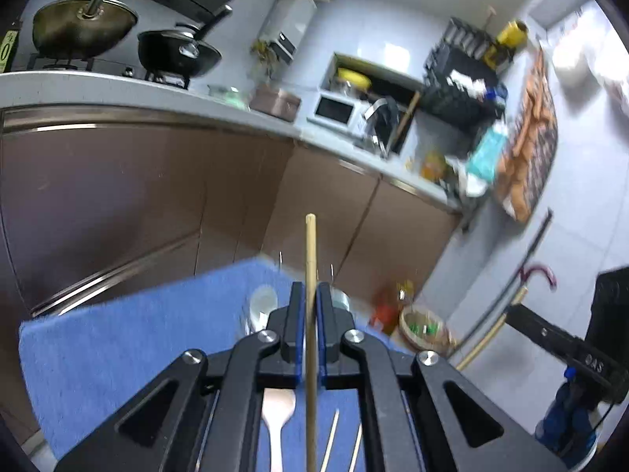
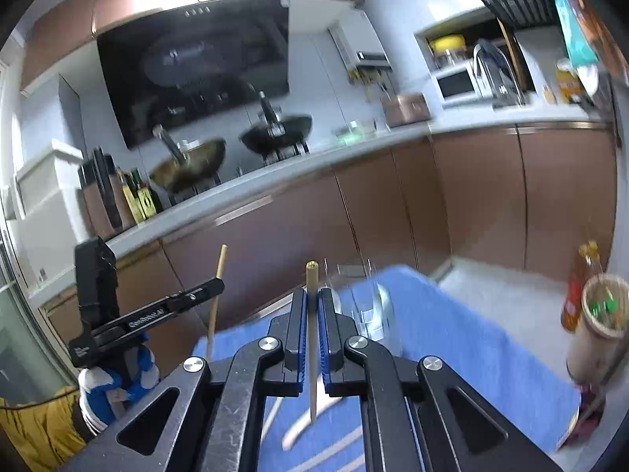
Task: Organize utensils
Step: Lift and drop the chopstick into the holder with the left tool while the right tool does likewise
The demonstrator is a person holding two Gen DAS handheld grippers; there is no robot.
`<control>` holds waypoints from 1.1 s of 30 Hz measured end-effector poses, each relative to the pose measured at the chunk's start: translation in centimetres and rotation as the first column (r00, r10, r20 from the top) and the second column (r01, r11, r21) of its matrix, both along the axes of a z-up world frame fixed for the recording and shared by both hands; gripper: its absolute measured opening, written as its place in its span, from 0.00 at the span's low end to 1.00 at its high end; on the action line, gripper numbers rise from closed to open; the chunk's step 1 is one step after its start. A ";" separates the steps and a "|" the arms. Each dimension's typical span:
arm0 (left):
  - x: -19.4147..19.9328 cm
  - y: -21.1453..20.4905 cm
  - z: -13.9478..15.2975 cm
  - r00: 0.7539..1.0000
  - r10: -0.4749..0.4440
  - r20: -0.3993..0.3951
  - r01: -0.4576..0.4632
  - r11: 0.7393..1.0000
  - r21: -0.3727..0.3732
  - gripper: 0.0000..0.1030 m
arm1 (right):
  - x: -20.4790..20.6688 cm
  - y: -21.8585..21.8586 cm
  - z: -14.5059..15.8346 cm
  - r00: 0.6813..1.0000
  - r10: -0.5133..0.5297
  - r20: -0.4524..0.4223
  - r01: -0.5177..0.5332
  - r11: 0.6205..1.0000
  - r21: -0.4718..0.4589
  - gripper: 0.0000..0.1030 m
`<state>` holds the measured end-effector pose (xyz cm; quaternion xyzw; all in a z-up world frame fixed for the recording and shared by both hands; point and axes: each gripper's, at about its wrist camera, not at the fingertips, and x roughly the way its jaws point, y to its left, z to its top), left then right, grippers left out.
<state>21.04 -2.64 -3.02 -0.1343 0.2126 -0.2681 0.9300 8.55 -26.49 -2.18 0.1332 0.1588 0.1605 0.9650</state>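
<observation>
Careful, your left gripper (image 1: 310, 295) and right gripper (image 2: 312, 303) each pinch one upright chopstick (image 1: 310, 259), which may pivot or slip over the blue mat (image 1: 118, 346).

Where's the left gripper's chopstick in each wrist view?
Left wrist: chopstick runs vertically at bottom centre, clamped by the left gripper.
Right wrist: same chopstick stands at lower left, held by the left gripper reaching in from the left.
Shared landmark: black pan on the stove.
</observation>
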 end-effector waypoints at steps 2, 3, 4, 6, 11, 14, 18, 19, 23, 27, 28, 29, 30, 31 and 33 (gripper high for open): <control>1.9 0.1 1.3 1.000 0.022 0.005 -0.022 0.998 -0.053 0.05 | 1.3 0.1 1.5 0.999 -0.005 0.045 0.005 1.000 -0.005 0.06; 2.8 0.2 1.8 0.999 0.035 0.004 -0.035 0.997 -0.073 0.05 | 1.7 0.1 1.9 0.998 -0.008 0.059 0.008 1.000 -0.006 0.06; 3.8 0.1 2.3 0.999 0.052 0.003 -0.051 0.994 -0.100 0.05 | 2.3 0.2 2.4 0.997 -0.012 0.076 0.012 1.000 -0.005 0.06; 5.7 -0.1 3.1 0.996 0.083 0.007 -0.082 0.987 -0.141 0.05 | 3.8 0.2 3.1 0.995 -0.020 0.099 0.020 1.000 -0.004 0.06; 10.1 -2.2 3.0 0.980 0.196 0.032 -0.188 0.970 -0.155 0.05 | 7.8 0.8 2.6 0.991 -0.060 0.118 0.063 0.998 -0.017 0.06; 12.5 -3.8 1.5 0.967 0.253 0.030 -0.247 0.961 -0.123 0.05 | 10.1 1.1 1.3 0.990 -0.090 0.108 0.094 0.995 -0.035 0.06; 14.8 -5.9 -0.6 0.945 0.323 0.056 -0.319 0.945 -0.073 0.05 | 12.3 1.3 -1.2 0.987 -0.135 0.086 0.141 0.988 -0.067 0.06; 15.4 -6.5 -1.2 0.941 0.333 0.061 -0.329 0.942 -0.066 0.05 | 12.8 1.4 -1.8 0.986 -0.145 0.083 0.151 0.985 -0.080 0.06; 16.0 -7.9 -3.5 0.935 0.345 0.083 -0.342 0.939 -0.047 0.05 | 14.2 1.9 -4.2 0.986 -0.156 0.053 0.161 0.982 -0.103 0.06; 15.7 -8.2 -5.8 0.929 0.358 0.092 -0.356 0.934 -0.033 0.06 | 14.5 2.6 -6.6 0.991 -0.133 0.016 0.134 0.984 -0.119 0.06; 15.5 -8.0 -6.2 0.930 0.355 0.089 -0.353 0.935 -0.038 0.07 | 14.4 2.6 -7.1 0.991 -0.130 0.005 0.130 0.985 -0.116 0.07; 15.3 -7.8 -6.4 0.935 0.345 0.086 -0.343 0.938 -0.042 0.09 | 14.5 2.5 -7.3 0.992 -0.124 -0.003 0.123 0.986 -0.109 0.09; 15.0 -7.7 -6.5 0.939 0.334 0.084 -0.332 0.942 -0.044 0.14 | 14.3 2.3 -7.5 0.993 -0.119 -0.011 0.118 0.988 -0.100 0.16; 14.6 -7.5 -6.5 0.944 0.320 0.085 -0.318 0.947 -0.044 0.22 | 14.1 2.1 -7.7 0.992 -0.123 -0.016 0.121 0.988 -0.096 0.22; 13.8 -7.2 -6.2 0.950 0.300 0.091 -0.298 0.954 -0.039 0.28 | 13.5 1.8 -7.6 0.992 -0.128 -0.020 0.126 0.988 -0.086 0.27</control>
